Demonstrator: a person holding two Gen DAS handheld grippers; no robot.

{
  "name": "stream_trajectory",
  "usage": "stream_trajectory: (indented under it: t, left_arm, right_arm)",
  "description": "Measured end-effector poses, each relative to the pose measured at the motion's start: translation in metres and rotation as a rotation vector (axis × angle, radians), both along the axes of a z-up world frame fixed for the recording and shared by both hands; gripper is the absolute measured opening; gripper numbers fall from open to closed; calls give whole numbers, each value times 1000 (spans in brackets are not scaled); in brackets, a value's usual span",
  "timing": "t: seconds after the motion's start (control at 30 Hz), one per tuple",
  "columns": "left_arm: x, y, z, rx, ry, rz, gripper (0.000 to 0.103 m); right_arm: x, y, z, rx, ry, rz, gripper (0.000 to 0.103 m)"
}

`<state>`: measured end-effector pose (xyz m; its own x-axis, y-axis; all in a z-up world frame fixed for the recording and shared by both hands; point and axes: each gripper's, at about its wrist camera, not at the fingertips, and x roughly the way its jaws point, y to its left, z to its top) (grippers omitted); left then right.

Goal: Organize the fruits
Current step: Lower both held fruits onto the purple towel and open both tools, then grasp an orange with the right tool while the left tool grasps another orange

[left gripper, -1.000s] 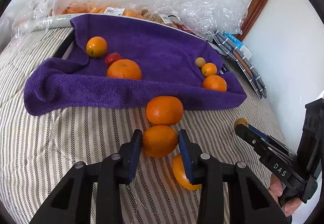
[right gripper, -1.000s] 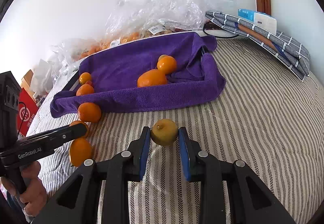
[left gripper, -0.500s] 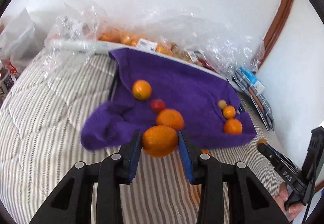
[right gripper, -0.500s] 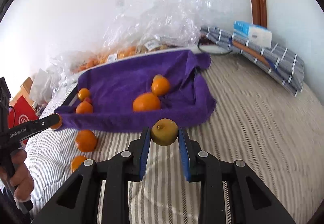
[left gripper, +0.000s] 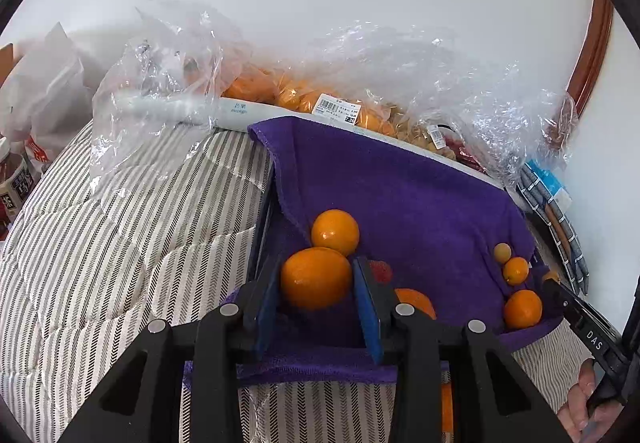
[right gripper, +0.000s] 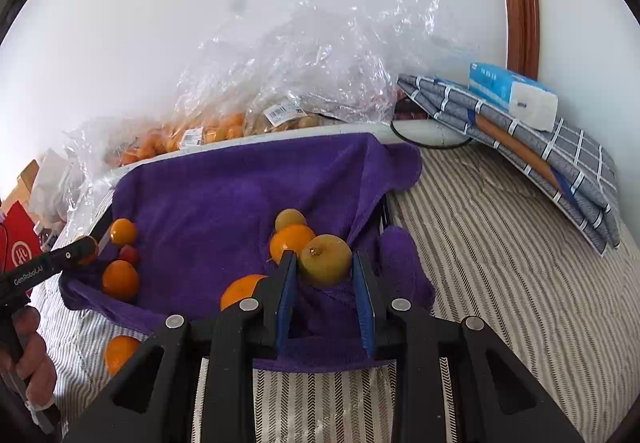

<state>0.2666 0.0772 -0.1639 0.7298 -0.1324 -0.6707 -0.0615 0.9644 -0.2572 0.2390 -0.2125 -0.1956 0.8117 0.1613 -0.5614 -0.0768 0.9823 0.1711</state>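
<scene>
My left gripper (left gripper: 316, 277) is shut on a large orange (left gripper: 315, 278) and holds it over the left end of the purple towel (left gripper: 400, 195) that lines a tray. An orange (left gripper: 335, 233) and a red fruit (left gripper: 380, 271) lie just beyond it. My right gripper (right gripper: 324, 263) is shut on a yellow-green fruit (right gripper: 326, 259) and holds it over the towel's right end (right gripper: 240, 195), beside an orange (right gripper: 291, 241) and a small yellow fruit (right gripper: 290, 219). The left gripper also shows at the left edge of the right wrist view (right gripper: 86, 247).
Clear plastic bags of fruit (left gripper: 304, 95) lie behind the tray against the wall. An orange (right gripper: 120, 353) lies on the striped bed cover (right gripper: 500, 283) in front of the tray. Folded checked cloth and a blue box (right gripper: 512, 95) sit at the right.
Both grippers lifted their fruits from the bed cover and carried them forward over the purple towel. The left went to the left end, the right to the right end.
</scene>
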Motion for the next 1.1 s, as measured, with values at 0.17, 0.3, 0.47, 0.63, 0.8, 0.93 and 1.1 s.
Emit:
stream_trajectory:
  t: [0.17, 0.3, 0.47, 0.63, 0.8, 0.93, 1.1]
  left_arm:
    - [4, -9, -6, -16, 24, -11, 35]
    - [0, -18, -6, 58, 3, 5, 35]
    - [-1, -23, -8, 87, 3, -10, 35]
    - [-1, -20, -8, 66, 0, -19, 35]
    - [-5, -12, -4, 28, -21, -14, 45]
    - [-12, -4, 2, -7, -57, 9, 49]
    - [-23, 4, 6, -15, -89, 34, 49]
  right_arm:
    - [0, 3, -3, -32, -12, -24, 28]
    - [0, 4, -8, -19, -1, -11, 28]
    - [1, 5, -10, -15, 12, -9, 28]
    - [-3, -3, -11, 18, 8, -21, 30]
    - [-21, -1, -5, -15, -24, -59, 40]
    - [-49, 1, 7, 48, -24, -67, 40]
    - [-79, 20, 19, 100, 0, -12, 44]
